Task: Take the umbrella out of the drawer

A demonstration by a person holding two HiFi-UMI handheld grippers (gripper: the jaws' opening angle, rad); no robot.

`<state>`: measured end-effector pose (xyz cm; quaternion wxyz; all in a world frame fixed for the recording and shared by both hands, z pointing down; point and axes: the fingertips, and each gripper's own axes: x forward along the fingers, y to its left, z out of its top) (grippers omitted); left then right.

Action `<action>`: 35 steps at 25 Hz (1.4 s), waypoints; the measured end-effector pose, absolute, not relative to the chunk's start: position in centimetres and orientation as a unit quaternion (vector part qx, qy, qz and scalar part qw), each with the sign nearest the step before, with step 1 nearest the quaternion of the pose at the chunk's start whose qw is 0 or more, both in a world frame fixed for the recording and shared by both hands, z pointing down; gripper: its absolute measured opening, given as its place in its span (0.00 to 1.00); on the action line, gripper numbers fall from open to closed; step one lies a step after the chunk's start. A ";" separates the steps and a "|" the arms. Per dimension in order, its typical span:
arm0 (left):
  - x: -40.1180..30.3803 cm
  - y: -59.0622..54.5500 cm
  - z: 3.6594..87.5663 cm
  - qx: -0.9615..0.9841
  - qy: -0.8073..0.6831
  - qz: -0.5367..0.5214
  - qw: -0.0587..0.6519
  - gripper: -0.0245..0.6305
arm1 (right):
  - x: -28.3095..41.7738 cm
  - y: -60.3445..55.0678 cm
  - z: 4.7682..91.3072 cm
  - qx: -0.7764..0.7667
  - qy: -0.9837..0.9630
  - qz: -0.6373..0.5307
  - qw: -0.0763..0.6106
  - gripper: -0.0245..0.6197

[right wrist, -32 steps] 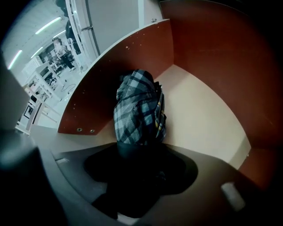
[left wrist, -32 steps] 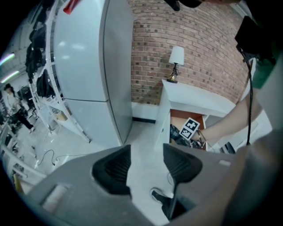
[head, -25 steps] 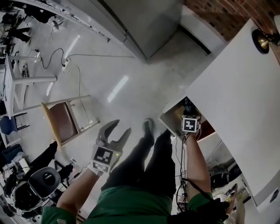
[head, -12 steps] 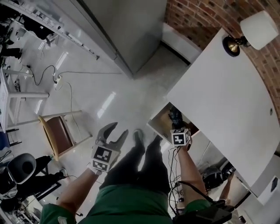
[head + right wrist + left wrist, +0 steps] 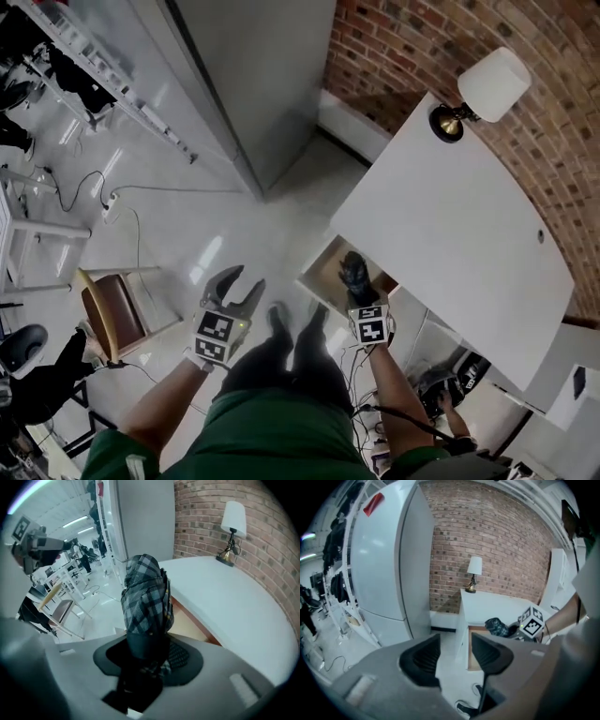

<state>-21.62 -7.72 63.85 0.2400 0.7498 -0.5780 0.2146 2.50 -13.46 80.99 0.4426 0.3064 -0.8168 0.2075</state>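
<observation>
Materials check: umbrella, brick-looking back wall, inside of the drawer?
Umbrella: woven fabric, matte, with a plaid pattern and soft folds.
Wall: bare red brick, mortar lines visible.
Drawer: smooth tan inside, probably light wood or laminate; can't tell which.

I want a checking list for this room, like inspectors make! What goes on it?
Surface: white desk, bare apart from a lamp at its far corner.
Job's things: plaid folded umbrella, held above the open drawer.
Clutter: nothing seen.
Grippers: right gripper shut on the umbrella; left gripper open, empty.
Cables: floor cable; more cables beneath the desk.
Surroundings: brick wall, tall grey cabinet, folding chair.
</observation>
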 end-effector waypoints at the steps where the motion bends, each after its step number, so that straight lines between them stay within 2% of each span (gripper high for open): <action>1: -21.6 -7.8 63.3 0.751 -0.579 0.212 0.237 0.35 | 2.5 -13.3 79.6 0.307 -0.821 0.204 0.436 0.31; 9: -21.3 -8.9 58.6 0.761 -0.586 0.183 0.210 0.35 | 5.5 -15.2 68.5 0.385 -0.822 0.243 0.342 0.31; 15: -20.6 -11.3 53.9 0.776 -0.590 0.163 0.152 0.35 | 9.0 -17.6 61.4 0.438 -0.819 0.209 0.307 0.31; 25: -19.9 -12.9 47.4 0.799 -0.580 0.126 0.093 0.34 | 12.6 -18.8 51.2 0.505 -0.820 0.173 0.207 0.31; 29: -19.7 -13.1 45.7 0.806 -0.575 0.118 0.075 0.33 | 13.8 -18.9 48.8 0.524 -0.814 0.167 0.186 0.31; 35: -19.5 -12.7 46.6 0.812 -0.566 0.115 0.080 0.33 | 15.4 -18.4 49.8 0.543 -0.796 0.176 0.200 0.31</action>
